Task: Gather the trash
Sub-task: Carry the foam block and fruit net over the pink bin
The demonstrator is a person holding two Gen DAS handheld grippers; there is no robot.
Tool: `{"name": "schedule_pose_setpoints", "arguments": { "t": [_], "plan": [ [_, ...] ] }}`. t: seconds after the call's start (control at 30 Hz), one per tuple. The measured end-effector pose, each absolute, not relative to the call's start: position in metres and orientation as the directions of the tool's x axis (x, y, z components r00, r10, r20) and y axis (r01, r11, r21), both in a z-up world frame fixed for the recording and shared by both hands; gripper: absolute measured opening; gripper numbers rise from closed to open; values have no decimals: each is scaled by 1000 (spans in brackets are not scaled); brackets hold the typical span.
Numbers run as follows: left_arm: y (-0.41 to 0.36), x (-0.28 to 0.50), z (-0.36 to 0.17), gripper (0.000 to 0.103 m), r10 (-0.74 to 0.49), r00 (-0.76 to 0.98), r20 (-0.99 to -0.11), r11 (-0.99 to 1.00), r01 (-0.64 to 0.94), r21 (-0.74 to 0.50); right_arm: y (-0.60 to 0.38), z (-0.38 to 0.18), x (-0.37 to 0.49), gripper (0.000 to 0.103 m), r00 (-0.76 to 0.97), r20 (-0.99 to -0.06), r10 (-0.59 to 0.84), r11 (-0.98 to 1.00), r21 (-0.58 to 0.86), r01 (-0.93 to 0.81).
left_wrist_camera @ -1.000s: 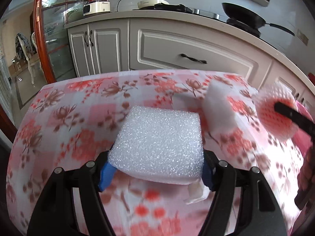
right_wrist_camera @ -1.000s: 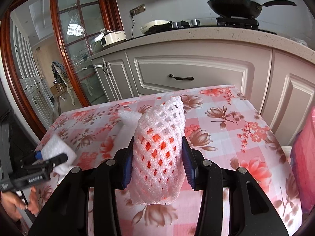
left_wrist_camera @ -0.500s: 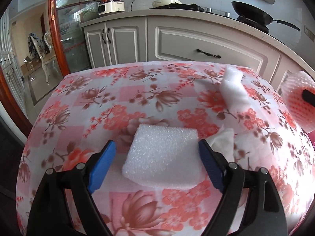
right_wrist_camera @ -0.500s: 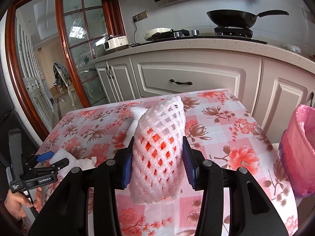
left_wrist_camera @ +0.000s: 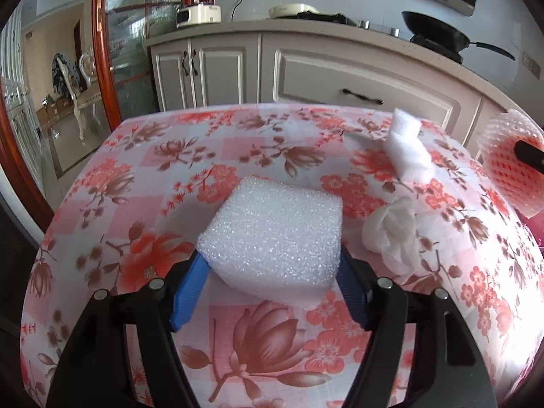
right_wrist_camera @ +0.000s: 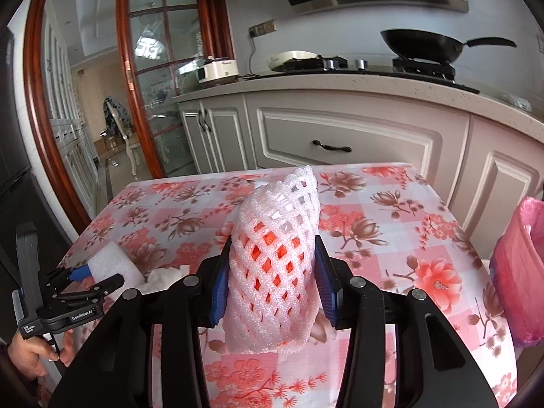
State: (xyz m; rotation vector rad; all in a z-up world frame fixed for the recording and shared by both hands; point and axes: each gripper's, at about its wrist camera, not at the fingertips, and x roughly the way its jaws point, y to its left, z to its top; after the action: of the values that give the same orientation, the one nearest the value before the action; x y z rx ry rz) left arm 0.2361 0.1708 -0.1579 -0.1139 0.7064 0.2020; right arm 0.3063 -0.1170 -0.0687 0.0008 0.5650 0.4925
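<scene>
Two pieces of trash are in hand. The left gripper has its blue pads closed against the sides of a white foam block, which sits low over the near edge of the tabletop; whether it is lifted clear cannot be told. The right gripper is clamped on a foam fruit net, held upright above the tabletop, well short of the pink bin bag off the right edge, probably its destination. A side grip suits both items, being soft and light. Two items are not collected: a crumpled tissue just right of the block, and a folded foam strip toward the far right corner.
</scene>
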Motion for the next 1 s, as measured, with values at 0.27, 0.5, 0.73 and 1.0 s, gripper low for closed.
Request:
{"name": "schedule_pose_setpoints", "arguments": {
  "t": [0.27, 0.5, 0.73, 1.0],
  "plan": [
    [160, 222, -136, 67, 134, 796, -590, 976, -210, -61, -117, -68, 291, 41, 727, -503, 467, 874, 141, -465],
    [132, 204, -111, 67, 87, 857, -507, 983, -156, -95, -120, -70, 273, 42, 725, -499, 475, 869, 137, -476],
    [95, 197, -90, 67, 4, 897, -443, 990, -66, -124, -131, -69, 254, 41, 749, -483, 454, 878, 99, -468],
    [50, 201, -76, 67, -66, 916, -396, 995, 31, -93, -152, -64, 242, 41, 788, -451, 419, 899, 81, -431]
  ]
}}
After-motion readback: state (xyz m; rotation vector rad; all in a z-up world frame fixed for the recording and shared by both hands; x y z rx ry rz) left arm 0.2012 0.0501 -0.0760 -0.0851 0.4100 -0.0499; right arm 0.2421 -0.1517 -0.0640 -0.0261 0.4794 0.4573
